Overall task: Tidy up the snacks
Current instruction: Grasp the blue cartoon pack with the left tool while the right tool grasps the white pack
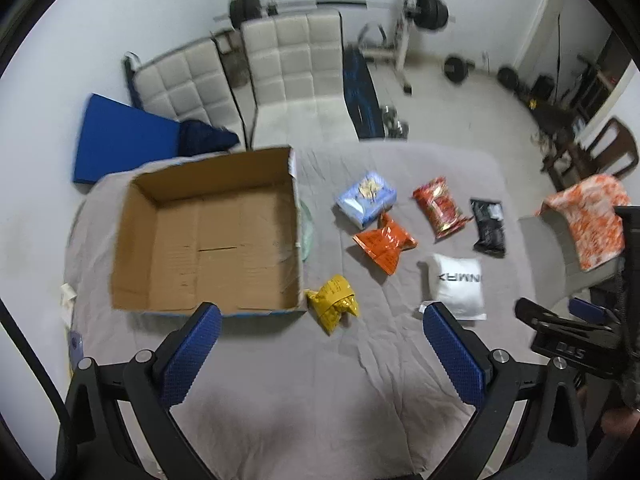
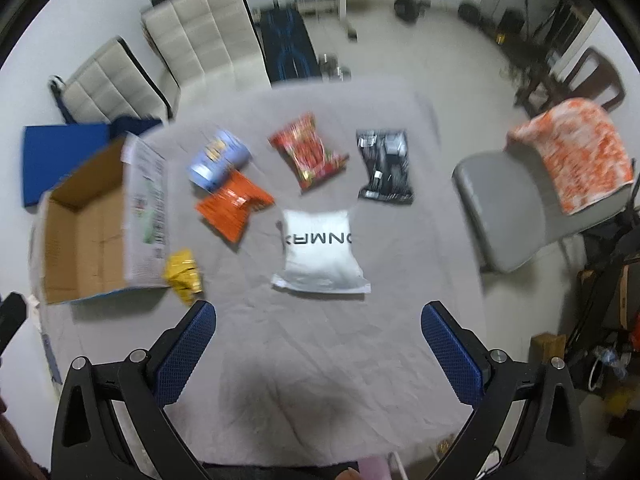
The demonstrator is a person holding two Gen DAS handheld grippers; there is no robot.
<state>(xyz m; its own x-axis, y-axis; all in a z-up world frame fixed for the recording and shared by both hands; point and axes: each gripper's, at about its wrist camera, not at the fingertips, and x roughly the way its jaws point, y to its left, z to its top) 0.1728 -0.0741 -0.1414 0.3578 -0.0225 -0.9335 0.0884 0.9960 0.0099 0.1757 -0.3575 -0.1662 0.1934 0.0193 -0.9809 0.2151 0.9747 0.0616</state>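
Note:
An empty cardboard box lies open on the grey cloth at the left. To its right lie several snack packs: a yellow one beside the box, an orange one, a pale blue one, a red one, a black one and a white pouch. My left gripper hovers open above the box's near corner and the yellow pack. My right gripper hovers open just short of the white pouch. Neither holds anything.
The grey cloth covers the table. A grey chair with an orange patterned cloth stands at the right. Cream cushioned chairs and a blue mat stand behind. Weight equipment fills the back.

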